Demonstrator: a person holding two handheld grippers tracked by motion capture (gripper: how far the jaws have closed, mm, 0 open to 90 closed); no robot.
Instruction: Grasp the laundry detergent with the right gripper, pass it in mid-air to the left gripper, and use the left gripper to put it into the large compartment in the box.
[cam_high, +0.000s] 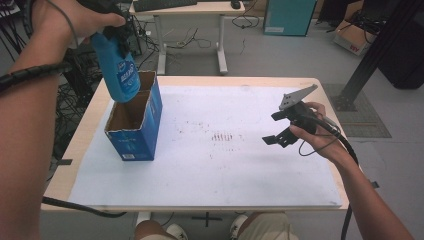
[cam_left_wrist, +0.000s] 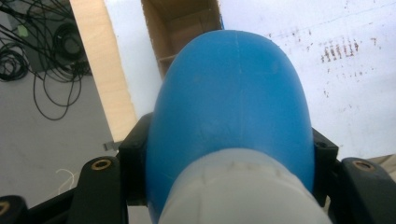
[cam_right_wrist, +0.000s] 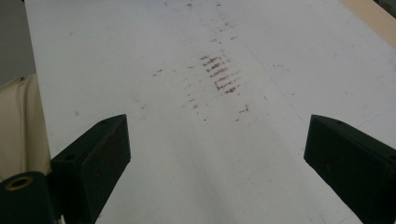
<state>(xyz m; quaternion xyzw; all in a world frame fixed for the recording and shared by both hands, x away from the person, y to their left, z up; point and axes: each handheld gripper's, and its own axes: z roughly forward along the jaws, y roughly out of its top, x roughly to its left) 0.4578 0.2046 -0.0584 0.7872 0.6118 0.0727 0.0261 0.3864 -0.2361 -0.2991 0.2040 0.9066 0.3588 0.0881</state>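
One blue bottle (cam_high: 121, 72), pinched in your left gripper (cam_high: 112, 35) and hanging base-down over the open mouth of the blue cardboard box (cam_high: 136, 135).

Your left jaws clamp the bottle's shoulder just below its white cap (cam_left_wrist: 243, 191); the cap sits between them, the body pointing away toward the box interior. Judged: rigid moulded plastic, smooth and rounded, so likely slippery. The narrow shoulder is the right place to hold, since the belly looks too wide and curved. Weight unknown; contents can't be seen. White label on the bottle carries print too blurred to read, and a small white panel low on the box front is equally illegible. Your right gripper (cam_high: 282, 131) hovers over the white surface (cam_high: 250, 175), jaws spread wide, holding nothing.
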